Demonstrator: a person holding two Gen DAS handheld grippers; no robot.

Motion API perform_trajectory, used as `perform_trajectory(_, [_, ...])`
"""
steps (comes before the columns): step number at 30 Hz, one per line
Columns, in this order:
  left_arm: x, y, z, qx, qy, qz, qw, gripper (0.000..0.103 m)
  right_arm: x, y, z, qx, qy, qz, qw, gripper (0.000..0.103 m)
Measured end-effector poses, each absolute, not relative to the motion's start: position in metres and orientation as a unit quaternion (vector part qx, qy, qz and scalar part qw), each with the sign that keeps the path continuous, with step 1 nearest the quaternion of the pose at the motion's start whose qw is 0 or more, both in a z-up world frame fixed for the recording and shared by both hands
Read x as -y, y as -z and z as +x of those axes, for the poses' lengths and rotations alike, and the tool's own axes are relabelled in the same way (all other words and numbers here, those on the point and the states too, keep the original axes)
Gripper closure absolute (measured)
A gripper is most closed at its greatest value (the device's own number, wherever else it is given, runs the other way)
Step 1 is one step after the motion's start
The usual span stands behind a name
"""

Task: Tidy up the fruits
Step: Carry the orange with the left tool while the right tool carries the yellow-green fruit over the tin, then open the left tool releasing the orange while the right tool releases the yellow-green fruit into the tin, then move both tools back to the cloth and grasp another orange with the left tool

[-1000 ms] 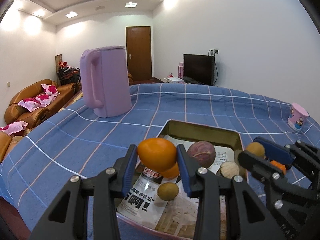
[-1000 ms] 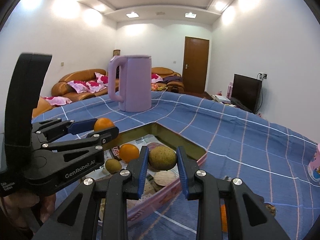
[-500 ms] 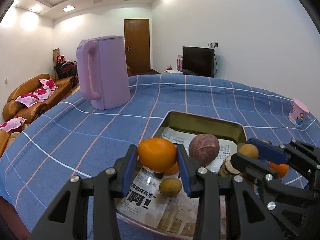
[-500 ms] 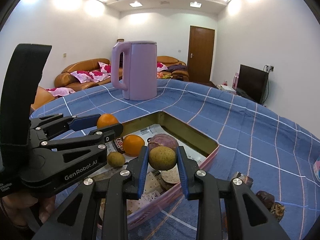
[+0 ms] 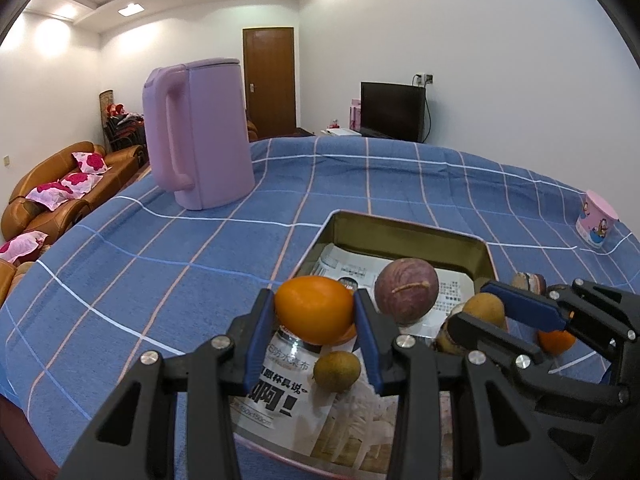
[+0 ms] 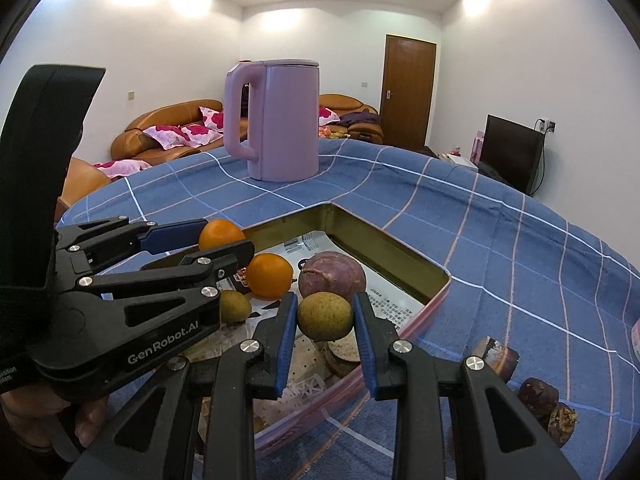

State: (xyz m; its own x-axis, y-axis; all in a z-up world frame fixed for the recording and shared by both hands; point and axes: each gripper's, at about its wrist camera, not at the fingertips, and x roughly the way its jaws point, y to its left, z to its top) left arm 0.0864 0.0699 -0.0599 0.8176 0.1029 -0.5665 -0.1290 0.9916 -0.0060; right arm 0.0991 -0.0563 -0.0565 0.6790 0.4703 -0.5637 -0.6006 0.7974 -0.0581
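Left wrist view, left gripper [image 5: 314, 314]: fingers clamped on an orange fruit [image 5: 314, 313], held above the near left part of the tray [image 5: 404, 234].
Left wrist view, tray: paper-lined tin on the blue checked bench [image 5: 168, 264]; a purple round fruit [image 5: 406, 292] sits far right inside, a small brown-green fruit [image 5: 337, 370] nearer.
Left wrist view, right gripper [image 5: 482, 309]: reaches in from the right, pinching a tan fruit [image 5: 483, 310].
Right wrist view, right gripper [image 6: 325, 317]: fingers closed tight on that tan fruit [image 6: 325, 316], over the tray's near right rim [image 6: 416, 320].
Right wrist view, background: a lilac kettle [image 6: 276, 120] stands far back on the bench.

Lilac kettle [image 5: 198, 132] on blue checked tablecloth [image 5: 160, 264]; orange fruit [image 5: 314, 314]
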Motion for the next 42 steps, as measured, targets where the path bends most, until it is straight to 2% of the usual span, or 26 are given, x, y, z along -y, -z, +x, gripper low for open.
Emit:
perform_trajectory(4, [-0.068,0.058,0.084,-0.287,-0.059,-0.017,0.956,0.060,0.055,0.057,0.101,-0.276,-0.293,-0.123,0.907,0.072])
perform_trajectory(7, [-0.068,0.059,0.084,-0.288,-0.062,-0.019,0.955,0.059,0.056,0.058,0.103,-0.279,-0.291,-0.121,0.907,0.067])
perform_trajectory(12, [-0.072,0.059,0.080,-0.284,-0.071,-0.028,0.956,0.045,0.061,0.057,0.105,-0.279,-0.285,-0.108,0.911,0.057])
perform_trajectory(25, [-0.061,0.052,0.071,-0.274,-0.061,-0.024,0.959,0.041,0.078,0.050,0.092,-0.250,-0.261,-0.097,0.927,0.050])
perform_trajectory(27, [-0.052,0.048,0.068,-0.268,-0.056,-0.017,0.962,0.035,0.086,0.050,0.086,-0.245,-0.252,-0.105,0.930,0.050])
perform_trajectory(32, [-0.020,0.042,0.064,-0.262,-0.024,-0.001,0.965,0.035,0.134,0.047,0.073,-0.243,-0.206,-0.095,0.943,0.050])
perform_trajectory(36, [0.014,0.043,0.065,-0.273,0.014,0.010,0.962,0.027,0.186,0.048,0.071,-0.259,-0.148,-0.059,0.953,0.050])
perform_trajectory(42, [0.068,0.053,0.073,-0.300,0.065,0.036,0.951,0.027,0.243,0.047,0.073,-0.264,-0.070,-0.013,0.962,0.045])
